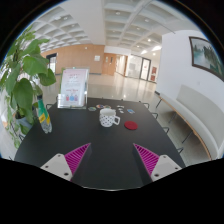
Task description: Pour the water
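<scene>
A water bottle (43, 118) with a blue label stands upright at the left side of the dark table (100, 150). A white patterned mug (108, 118) stands near the table's middle, beyond my fingers. My gripper (111, 158) is open and empty, its two magenta pads (76, 155) spread wide over the near part of the table. The bottle is ahead and to the left of the left finger; the mug is ahead, between the lines of the two fingers.
A red coaster (130, 126) lies right of the mug. Small flat items (118, 106) lie at the table's far edge. A sign stand (73, 88) is behind the table, a leafy plant (22, 75) at the left, chairs (160, 105) at the right.
</scene>
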Demonstrator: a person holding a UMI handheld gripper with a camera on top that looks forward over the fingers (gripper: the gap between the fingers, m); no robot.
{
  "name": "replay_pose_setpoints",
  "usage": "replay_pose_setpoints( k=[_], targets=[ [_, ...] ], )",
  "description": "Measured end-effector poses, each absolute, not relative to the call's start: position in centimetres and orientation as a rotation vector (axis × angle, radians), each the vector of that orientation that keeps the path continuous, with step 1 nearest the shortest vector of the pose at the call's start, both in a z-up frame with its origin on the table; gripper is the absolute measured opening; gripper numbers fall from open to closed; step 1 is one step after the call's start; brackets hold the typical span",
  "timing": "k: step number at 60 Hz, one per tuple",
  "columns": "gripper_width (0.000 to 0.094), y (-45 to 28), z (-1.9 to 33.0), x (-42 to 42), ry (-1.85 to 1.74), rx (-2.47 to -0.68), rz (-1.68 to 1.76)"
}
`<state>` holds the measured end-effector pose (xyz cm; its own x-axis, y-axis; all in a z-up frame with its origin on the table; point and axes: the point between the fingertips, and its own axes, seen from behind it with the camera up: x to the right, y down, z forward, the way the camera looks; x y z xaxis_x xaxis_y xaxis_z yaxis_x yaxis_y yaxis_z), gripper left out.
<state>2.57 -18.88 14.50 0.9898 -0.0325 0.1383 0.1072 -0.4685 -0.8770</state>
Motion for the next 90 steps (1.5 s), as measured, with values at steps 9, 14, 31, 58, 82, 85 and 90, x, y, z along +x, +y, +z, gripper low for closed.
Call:
replay_pose_setpoints(
  k=[9,14,31,58,82,85,90],
  targets=[
    [0.0854,-19.9,13.8,2.1,-0.087,-2.041,-0.201],
    [0.0864,-20.8,12.9,0.4,-0.114,-2.037,-0.201],
    [0.0856,-19.7,11.6,-14.5,-0.232,-1.985,-0.009],
    [0.0853,-2.8,8.0,-30.9,-0.230,-1.895,0.072],
    [0.0511,1.9,6.3,-32.5,-0.236,-1.836,0.085],
    [0.0483,1.9,6.3,-32.4,-0.226,-1.835,0.100],
    [0.0415,2.0,6.5,-32.5,-0.216,-1.831,0.119]
  ],
)
